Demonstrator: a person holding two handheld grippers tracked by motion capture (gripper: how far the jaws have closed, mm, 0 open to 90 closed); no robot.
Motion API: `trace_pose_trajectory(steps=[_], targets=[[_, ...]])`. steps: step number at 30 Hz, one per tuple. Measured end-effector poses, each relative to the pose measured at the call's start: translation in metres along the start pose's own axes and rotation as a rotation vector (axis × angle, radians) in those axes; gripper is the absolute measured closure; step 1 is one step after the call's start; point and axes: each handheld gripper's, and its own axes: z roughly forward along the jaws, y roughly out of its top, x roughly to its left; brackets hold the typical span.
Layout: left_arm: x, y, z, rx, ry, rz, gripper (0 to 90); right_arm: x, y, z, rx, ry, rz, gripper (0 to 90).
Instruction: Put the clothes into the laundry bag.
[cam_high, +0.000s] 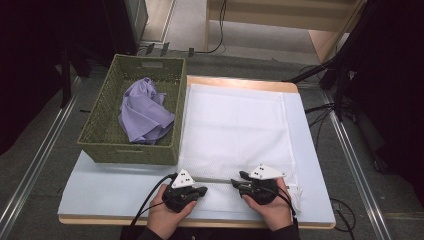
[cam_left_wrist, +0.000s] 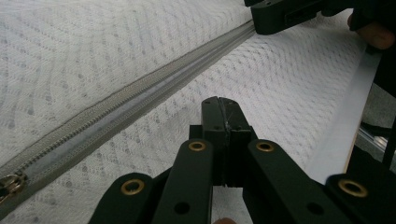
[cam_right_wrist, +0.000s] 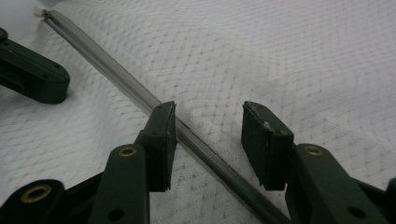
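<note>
The mesh bag (cam_high: 235, 125) is white with tiny diamond holes. Its zipper (cam_left_wrist: 140, 100) is grey. The far-left basket (cam_high: 100, 135) is green and woven. The cloth (cam_high: 145, 112) inside is light purple.

A pale blue counter (cam_high: 100, 185) with a wooden edge is seen from above. A white mesh laundry bag (cam_high: 235, 125) is spread flat across its middle and right part, its grey zipper (cam_high: 212, 181) running near the front edge. A green woven basket (cam_high: 107, 112) is set at the back left, just beside the bag.
</note>
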Motion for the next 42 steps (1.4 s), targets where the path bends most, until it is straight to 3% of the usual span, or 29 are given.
trace_pose_trajectory(steps=[3, 6, 9, 12, 13, 15, 19, 22, 27, 33, 37, 42], targets=[[0.001, 0.0, 0.0, -0.003, -0.004, -0.002, 90.0, -0.003, 0.0, 0.002, -0.001, -0.025, 0.011, 55.9], [0.0, 0.0, 0.0, -0.004, -0.004, -0.004, 90.0, -0.002, 0.0, 0.005, 0.021, 0.001, -0.009, 57.5], [0.0, 0.0, 0.0, -0.003, -0.004, -0.004, 90.0, -0.001, 0.002, 0.007, 0.027, 0.015, -0.036, 69.3], [0.001, 0.0, 0.0, -0.003, -0.003, -0.004, 90.0, -0.004, 0.006, 0.008, 0.039, 0.03, -0.011, 87.1], [0.001, 0.0, 0.0, -0.001, -0.002, -0.005, 90.0, -0.004, 0.007, 0.008, 0.051, 0.023, -0.017, 89.0], [0.001, 0.0, 0.0, 0.001, -0.004, -0.004, 90.0, -0.006, 0.013, 0.007, 0.04, 0.024, -0.016, 89.7], [0.001, 0.0, 0.0, 0.001, -0.006, -0.006, 90.0, -0.014, 0.029, 0.005, -0.032, 0.005, 0.006, 90.0], [0.001, 0.0, 0.0, 0.0, -0.006, -0.008, 90.0, -0.026, 0.036, 0.017, -0.038, -0.016, 0.028, 89.8], [0.001, 0.0, 0.0, 0.002, -0.007, -0.006, 90.0, -0.039, 0.031, 0.038, 0.015, -0.01, 0.078, 86.4], [0.001, 0.0, 0.0, 0.001, -0.005, -0.005, 90.0, -0.039, 0.029, 0.035, 0.024, 0.034, 0.049, 67.0], [0.001, 0.0, 0.0, 0.0, -0.005, -0.005, 90.0, -0.036, 0.026, 0.027, 0.036, -0.039, 0.029, 61.7], [0.001, 0.0, 0.0, 0.001, -0.007, -0.008, 90.0, -0.037, 0.021, 0.021, 0.053, -0.045, 0.007, 52.4]])
